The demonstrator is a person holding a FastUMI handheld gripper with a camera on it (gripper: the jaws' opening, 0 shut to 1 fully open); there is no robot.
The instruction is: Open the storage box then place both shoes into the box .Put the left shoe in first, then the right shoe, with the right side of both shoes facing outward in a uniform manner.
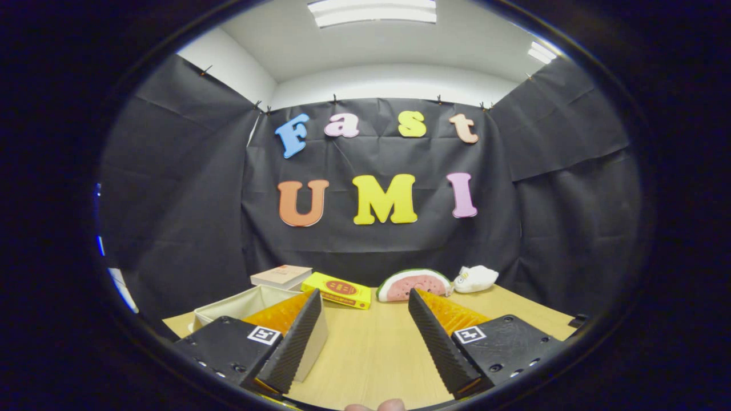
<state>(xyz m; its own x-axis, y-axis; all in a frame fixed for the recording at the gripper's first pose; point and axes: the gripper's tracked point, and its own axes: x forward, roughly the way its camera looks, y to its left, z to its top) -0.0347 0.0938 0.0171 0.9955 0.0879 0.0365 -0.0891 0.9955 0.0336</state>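
The gripper (365, 299) hangs over the wooden table (371, 354) with its fingers spread wide apart and nothing between them, only bare tabletop in the gap. The storage box (243, 303), a pale fabric bin with its top open, sits just ahead on the left, partly hidden behind the left finger (297, 337). Beyond the fingers, near the black cloth wall, lie a book (281, 275), a yellow box (337, 290), a watermelon-slice plush (414, 283) and a small white plush (476, 278), while a fingertip (391, 405) shows beneath the gripper
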